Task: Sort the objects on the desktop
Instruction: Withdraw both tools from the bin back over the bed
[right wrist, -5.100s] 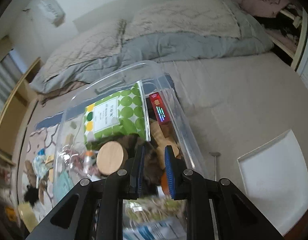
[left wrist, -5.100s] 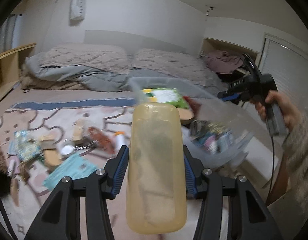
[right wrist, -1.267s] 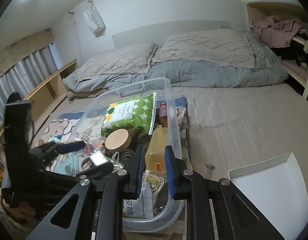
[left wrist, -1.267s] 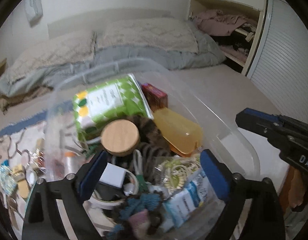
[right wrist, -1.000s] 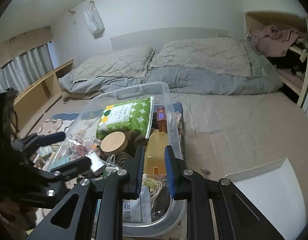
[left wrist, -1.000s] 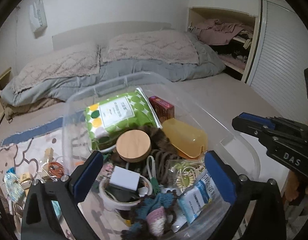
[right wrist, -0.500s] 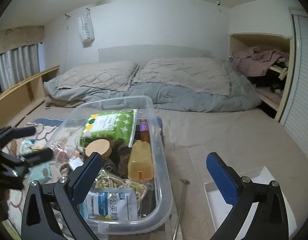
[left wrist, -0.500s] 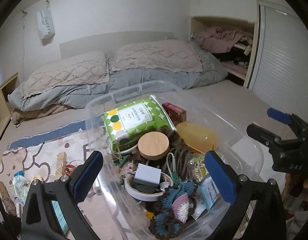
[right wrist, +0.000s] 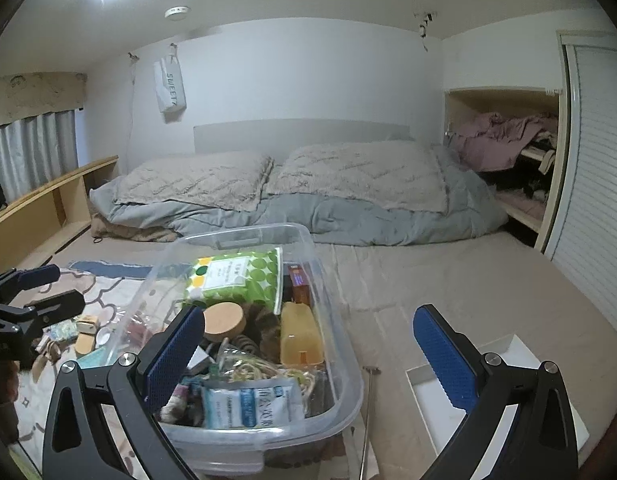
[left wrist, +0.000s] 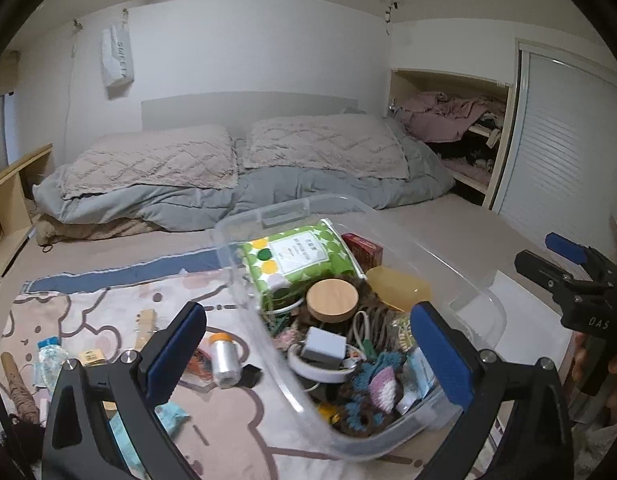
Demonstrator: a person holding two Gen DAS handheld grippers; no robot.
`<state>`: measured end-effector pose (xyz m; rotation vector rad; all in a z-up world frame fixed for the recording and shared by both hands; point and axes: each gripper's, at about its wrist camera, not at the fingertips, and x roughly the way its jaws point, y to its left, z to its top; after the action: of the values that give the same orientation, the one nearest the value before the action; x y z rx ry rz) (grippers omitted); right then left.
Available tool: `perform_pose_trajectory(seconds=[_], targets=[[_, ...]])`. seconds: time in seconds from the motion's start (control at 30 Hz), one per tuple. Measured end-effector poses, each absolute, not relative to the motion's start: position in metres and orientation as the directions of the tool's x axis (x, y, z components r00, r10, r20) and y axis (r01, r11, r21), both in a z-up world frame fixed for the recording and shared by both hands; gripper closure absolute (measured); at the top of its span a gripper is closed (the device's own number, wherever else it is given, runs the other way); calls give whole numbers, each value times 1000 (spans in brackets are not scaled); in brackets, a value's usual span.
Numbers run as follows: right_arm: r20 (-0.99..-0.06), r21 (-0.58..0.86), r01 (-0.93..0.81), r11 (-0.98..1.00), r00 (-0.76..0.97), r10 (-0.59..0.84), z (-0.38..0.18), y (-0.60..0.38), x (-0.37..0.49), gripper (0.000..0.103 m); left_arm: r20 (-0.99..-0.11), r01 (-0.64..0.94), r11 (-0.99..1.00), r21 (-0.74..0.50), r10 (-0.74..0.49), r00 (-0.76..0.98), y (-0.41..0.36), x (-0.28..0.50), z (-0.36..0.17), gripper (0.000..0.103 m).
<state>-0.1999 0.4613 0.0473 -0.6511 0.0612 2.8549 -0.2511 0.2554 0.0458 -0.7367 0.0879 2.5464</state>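
Observation:
A clear plastic bin [left wrist: 232,280] [right wrist: 340,320] stands on the bed, full of small things. In it lie a green dotted packet [left wrist: 296,256] [right wrist: 236,276], a round wooden lid [left wrist: 332,300] [right wrist: 224,320], a yellow translucent case [left wrist: 400,286] [right wrist: 300,332], a red box [left wrist: 362,246] and a white charger [left wrist: 322,346]. My left gripper [left wrist: 308,354] is open and empty, hanging before the bin's near left corner. My right gripper [right wrist: 310,356] is open wide and empty, on the bin's right side. Each shows in the other's view: the right gripper [left wrist: 568,272], the left gripper [right wrist: 28,292].
Loose items lie on a patterned mat [left wrist: 108,312] left of the bin, among them a small orange-capped bottle [left wrist: 224,356]. A white lid [right wrist: 500,392] rests on the bed at the right. Pillows [right wrist: 348,176] and a grey duvet fill the back.
Both grippers drew back and rose away from the bin. The right gripper's jaws went from shut to wide open. The yellow case the left gripper held earlier lies in the bin.

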Motion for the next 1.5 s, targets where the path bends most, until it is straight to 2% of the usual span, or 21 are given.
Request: perform_pose_trajectory(seconds=[0.7, 1.13, 1.33, 1.5], targets=[[-364, 8, -157, -987, -920, 144, 37, 333, -173, 0, -448, -343, -939, -28, 319, -835, 110, -204, 50, 0], [-279, -6, -104, -995, -955, 101, 18, 267, -155, 0, -386, -248, -969, 11, 225, -895, 32, -182, 18, 0], [-207, 7, -97, -995, -974, 94, 2, 246, -146, 0, -371, -188, -982, -22, 182, -910, -3, -174, -3, 0], [-183, -8, -75, -997, -980, 75, -17, 226, -145, 0, -340, -151, -988, -42, 156, -927, -29, -168, -23, 0]])
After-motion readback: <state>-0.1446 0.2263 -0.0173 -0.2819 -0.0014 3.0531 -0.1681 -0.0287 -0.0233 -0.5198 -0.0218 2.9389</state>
